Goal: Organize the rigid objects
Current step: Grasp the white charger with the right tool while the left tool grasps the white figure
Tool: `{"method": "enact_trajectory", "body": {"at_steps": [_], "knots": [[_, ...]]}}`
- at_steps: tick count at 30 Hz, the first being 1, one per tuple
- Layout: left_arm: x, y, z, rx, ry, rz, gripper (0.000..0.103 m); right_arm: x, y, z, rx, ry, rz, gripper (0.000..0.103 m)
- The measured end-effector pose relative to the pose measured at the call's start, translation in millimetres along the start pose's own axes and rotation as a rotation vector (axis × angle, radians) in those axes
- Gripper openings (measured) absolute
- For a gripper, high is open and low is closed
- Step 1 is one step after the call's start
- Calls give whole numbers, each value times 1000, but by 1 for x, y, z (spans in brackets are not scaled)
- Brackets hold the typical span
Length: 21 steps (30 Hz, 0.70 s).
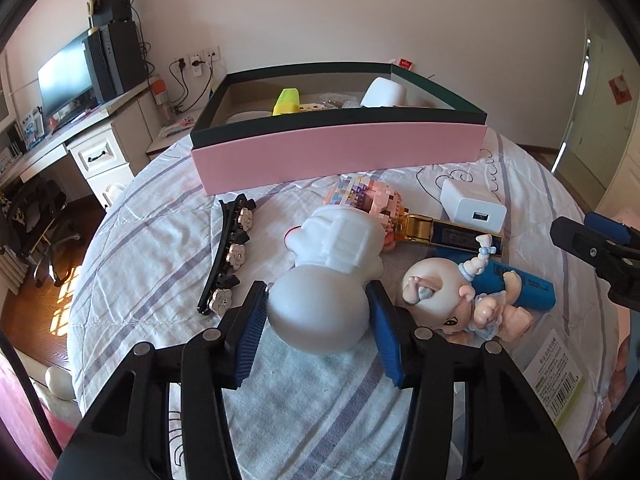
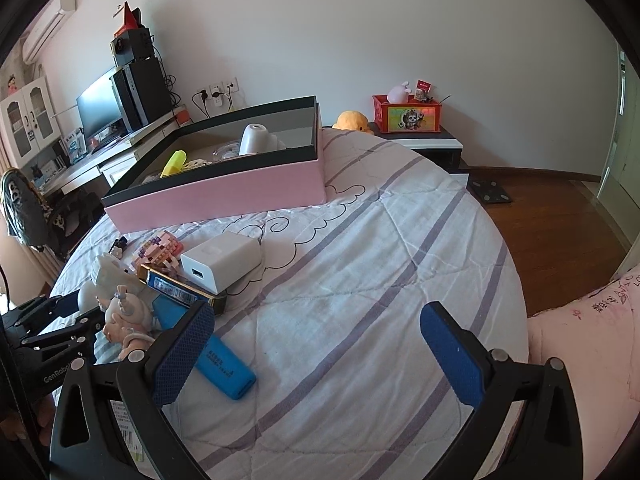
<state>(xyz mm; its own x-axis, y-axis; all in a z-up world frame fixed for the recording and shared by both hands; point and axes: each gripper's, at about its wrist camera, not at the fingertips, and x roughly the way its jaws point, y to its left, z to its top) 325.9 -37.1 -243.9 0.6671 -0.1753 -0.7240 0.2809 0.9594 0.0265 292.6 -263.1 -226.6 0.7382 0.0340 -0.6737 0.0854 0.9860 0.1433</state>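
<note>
Two grippers are in play over the striped quilt point(image 2: 360, 280). My left gripper point(image 1: 320, 312) has its blue pads point(image 1: 250, 336) pressed on either side of the round head of a white figurine point(image 1: 332, 276), which lies on the quilt with its body pointing toward the pink box point(image 1: 340, 152) — jaws narrowed to the head's width. My right gripper point(image 2: 316, 344) stands wide apart over bare quilt, holding nothing; its left pad sits just above a blue highlighter point(image 2: 224, 372).

Beside the figurine: a black hair clip point(image 1: 228, 256) with flower studs to its left, a small doll point(image 1: 452, 300) to its right, a pastel brick model point(image 1: 368, 196) beyond it. A white charger point(image 2: 220, 260) lies near a gold-trimmed blue lighter point(image 2: 180, 288).

Inside the box — a yellow-green marker point(image 1: 286, 102) and a white object point(image 1: 384, 92).
</note>
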Motion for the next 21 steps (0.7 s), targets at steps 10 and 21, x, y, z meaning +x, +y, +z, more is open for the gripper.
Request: {"method": "enact_trajectory", "body": {"at_steps": [10,21], "knots": [[-16,38,-14,-103,-13,81,50,40,37,28,-91,68,63,103],[-15,47,-17,-121,-18,68,51,78,46,37,-95,156,131,87]]}}
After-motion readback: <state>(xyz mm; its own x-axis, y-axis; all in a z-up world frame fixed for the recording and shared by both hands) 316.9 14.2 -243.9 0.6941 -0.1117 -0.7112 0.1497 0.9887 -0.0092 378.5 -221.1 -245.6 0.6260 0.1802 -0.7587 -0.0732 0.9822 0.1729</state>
